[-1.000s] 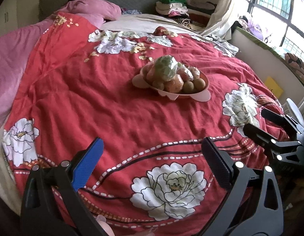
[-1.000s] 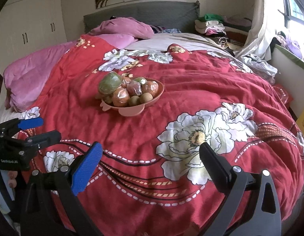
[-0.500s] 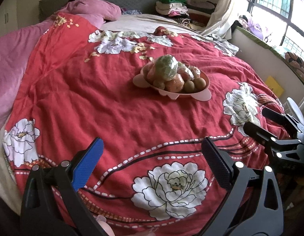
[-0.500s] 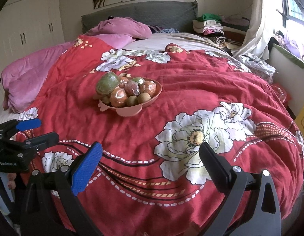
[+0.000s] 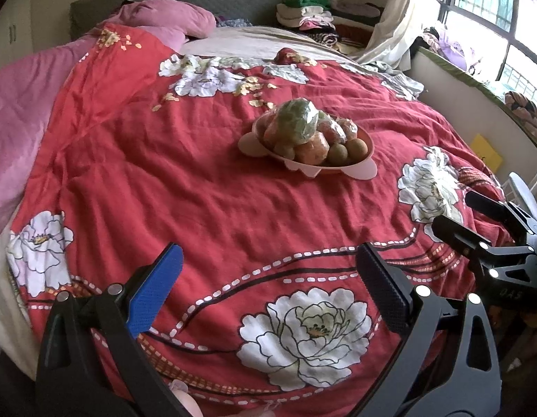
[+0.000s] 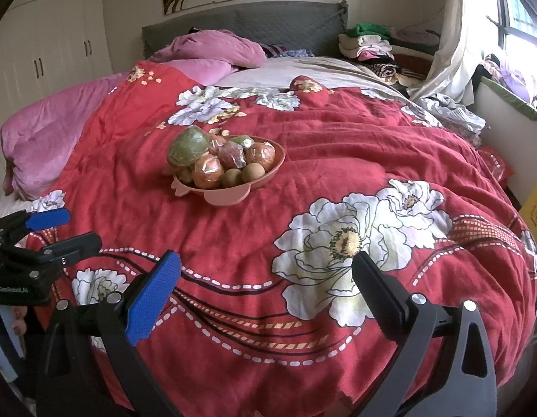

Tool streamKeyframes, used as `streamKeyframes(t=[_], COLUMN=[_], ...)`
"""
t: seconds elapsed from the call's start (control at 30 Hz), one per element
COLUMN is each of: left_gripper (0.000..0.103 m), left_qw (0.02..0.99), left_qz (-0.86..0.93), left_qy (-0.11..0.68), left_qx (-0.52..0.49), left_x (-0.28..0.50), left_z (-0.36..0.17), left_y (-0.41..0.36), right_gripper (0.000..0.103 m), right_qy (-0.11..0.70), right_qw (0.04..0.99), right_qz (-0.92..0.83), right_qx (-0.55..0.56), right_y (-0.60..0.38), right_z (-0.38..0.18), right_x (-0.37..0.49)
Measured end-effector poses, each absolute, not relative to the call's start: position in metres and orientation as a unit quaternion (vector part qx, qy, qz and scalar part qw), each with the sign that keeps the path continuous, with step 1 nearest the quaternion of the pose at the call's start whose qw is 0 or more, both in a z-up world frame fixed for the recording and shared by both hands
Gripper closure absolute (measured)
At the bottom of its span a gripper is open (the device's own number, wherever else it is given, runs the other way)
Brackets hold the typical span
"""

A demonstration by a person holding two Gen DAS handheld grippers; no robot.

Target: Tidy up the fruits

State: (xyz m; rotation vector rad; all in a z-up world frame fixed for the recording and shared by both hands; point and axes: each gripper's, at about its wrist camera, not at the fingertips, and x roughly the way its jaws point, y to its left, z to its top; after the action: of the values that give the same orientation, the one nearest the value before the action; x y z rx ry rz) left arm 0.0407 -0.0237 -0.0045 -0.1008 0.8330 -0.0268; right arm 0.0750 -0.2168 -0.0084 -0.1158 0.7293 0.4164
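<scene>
A pink bowl (image 5: 364, 170) (image 6: 230, 196) heaped with fruit sits mid-bed on the red floral quilt. On top lies a large green fruit in plastic wrap (image 5: 296, 121) (image 6: 188, 147), with wrapped orange fruits (image 6: 207, 172) and brown kiwis (image 5: 338, 154) (image 6: 252, 172) around it. My left gripper (image 5: 268, 278) hovers open over the quilt's near edge, well short of the bowl. My right gripper (image 6: 265, 279) is open too, empty, near the foot of the bed. Each gripper shows in the other's view: the right gripper (image 5: 473, 219) at the right edge, the left gripper (image 6: 61, 229) at the left edge.
Pink pillows and a pink blanket (image 6: 205, 54) lie at the head and left side. Folded clothes (image 6: 369, 43) are stacked by the grey headboard. A window, a curtain and a low wall run along the right. White wardrobes (image 6: 49, 55) stand at the left.
Both grippers have drifted slightly toward the bed; the bowl appears a little nearer in each view. Nothing was grasped or released.
</scene>
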Motion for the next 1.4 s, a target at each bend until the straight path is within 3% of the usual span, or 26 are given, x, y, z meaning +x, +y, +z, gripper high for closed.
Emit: streamKeyframes(t=[1.4], left_gripper=[0.01], left_qw=[0.92], left_qz=[-0.026], left_qy=[0.391], left_qx=[-0.031], left_x=[0.035], left_z=[0.011], left_y=[-0.027], right_gripper=[0.005], right_qy=[0.351], right_qw=[0.914], right_qz=[0.196], right_qx=[-0.055], right_y=[-0.221], right_z=[-0.008], right_x=[0.075])
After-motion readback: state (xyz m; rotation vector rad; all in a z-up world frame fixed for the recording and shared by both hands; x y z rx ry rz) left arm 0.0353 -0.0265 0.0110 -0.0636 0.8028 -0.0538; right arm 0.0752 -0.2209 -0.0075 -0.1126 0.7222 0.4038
